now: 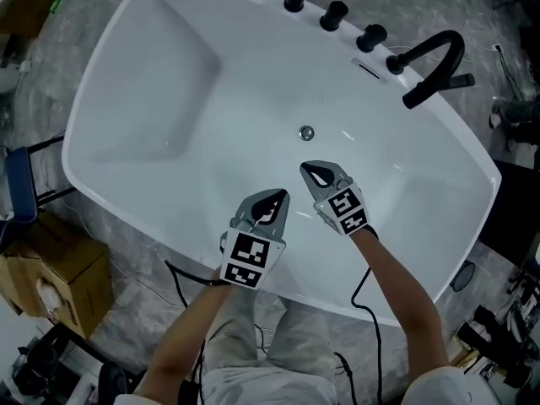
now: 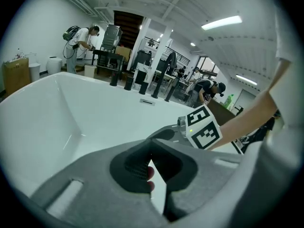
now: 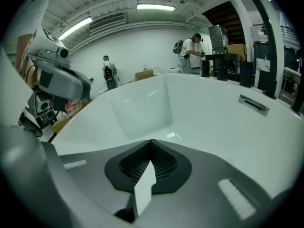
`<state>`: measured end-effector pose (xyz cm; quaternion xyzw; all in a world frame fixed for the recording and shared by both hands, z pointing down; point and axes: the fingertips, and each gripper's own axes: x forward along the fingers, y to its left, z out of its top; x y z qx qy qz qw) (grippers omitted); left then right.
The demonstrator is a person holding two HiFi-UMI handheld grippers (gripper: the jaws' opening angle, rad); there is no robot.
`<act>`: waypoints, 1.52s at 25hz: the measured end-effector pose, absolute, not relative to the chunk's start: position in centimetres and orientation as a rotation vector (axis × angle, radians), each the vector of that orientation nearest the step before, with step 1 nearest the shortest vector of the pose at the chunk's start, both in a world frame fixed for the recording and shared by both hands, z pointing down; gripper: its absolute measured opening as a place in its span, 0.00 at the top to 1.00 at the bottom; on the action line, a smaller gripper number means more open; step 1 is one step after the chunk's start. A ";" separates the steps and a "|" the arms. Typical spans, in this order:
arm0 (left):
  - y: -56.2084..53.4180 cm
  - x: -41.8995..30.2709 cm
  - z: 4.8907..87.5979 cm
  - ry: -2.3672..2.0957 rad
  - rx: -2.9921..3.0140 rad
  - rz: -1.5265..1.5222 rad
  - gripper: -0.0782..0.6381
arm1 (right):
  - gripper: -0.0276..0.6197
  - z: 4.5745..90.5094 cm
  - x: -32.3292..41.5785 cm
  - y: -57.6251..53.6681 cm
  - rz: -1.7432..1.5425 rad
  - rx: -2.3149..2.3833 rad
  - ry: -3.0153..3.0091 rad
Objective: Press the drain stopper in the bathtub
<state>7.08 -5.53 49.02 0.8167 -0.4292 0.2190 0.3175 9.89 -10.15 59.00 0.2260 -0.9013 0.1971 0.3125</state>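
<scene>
**A:** Surface?

**B:** A white bathtub (image 1: 160, 91) is seen from above. It is glossy, with rounded corners, and is set on a grey mottled floor (image 1: 135, 256). Pale streaks of light are reflected in its basin. A black faucet (image 1: 432, 64), three black knobs (image 1: 333, 15) and a slotted overflow (image 1: 369, 68) are ranged along the far rim.

**A:** Task item?

**B:** The drain stopper (image 1: 307, 132), small, round and metallic, is set in the tub's bottom near the middle.

**A:** Tools?

**B:** The left gripper (image 1: 283, 195) and the right gripper (image 1: 305, 168) are held over the basin's near half. Each pair of jaws is brought together at the tips, with nothing between them. The right gripper's tips are pointed toward the stopper, near it but apart. The left gripper is kept just beside the right and a little farther back.

**A:** Room?

**B:** A workshop hall is shown in both gripper views, with white walls and strip lights (image 3: 154, 6) on a ribbed ceiling. A person (image 2: 80, 39) with a backpack is seen at a dark bench (image 2: 105, 57) beyond the tub. A cardboard box (image 1: 59, 268) is noted on the floor at the tub's near left.
</scene>
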 end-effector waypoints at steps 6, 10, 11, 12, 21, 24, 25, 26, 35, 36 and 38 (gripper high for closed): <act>-4.4 7.6 42.4 -1.158 2.161 0.535 0.89 | 0.95 50.1 10.3 -8.8 0.518 0.638 -2.424; -3.4 8.3 37.9 -1.170 2.187 0.522 0.89 | 0.95 43.6 11.0 -8.2 0.449 0.677 -2.470; -3.0 8.5 36.6 -1.172 2.190 0.518 0.89 | 0.95 41.9 11.3 -7.8 0.450 0.681 -2.475; -2.6 8.7 35.3 -1.174 2.194 0.511 0.89 | 0.95 40.2 11.6 -7.3 0.451 0.681 -2.476; 0.4 8.8 23.4 -1.246 2.235 0.453 0.89 | 0.95 27.6 14.6 -3.6 0.412 0.755 -2.513; 2.6 8.2 19.9 -1.266 2.250 0.428 0.89 | 0.96 23.1 14.7 -1.5 0.373 0.773 -2.539; 3.4 7.8 19.1 -1.275 2.250 0.421 0.89 | 0.96 21.7 14.6 -0.8 0.360 0.775 -2.548; 4.1 7.5 18.4 -1.283 2.248 0.415 0.89 | 0.96 20.4 14.5 -0.2 0.347 0.775 -2.559; 10.4 8.2 12.1 -1.327 2.277 0.340 0.89 | 0.97 11.6 16.6 5.6 0.268 0.770 -2.632; 10.9 8.4 11.4 -1.328 2.284 0.330 0.89 | 0.97 10.8 16.9 6.1 0.259 0.778 -2.641; 11.9 9.0 9.8 -1.326 2.303 0.318 0.89 | 0.97 9.2 17.6 7.0 0.243 0.802 -2.660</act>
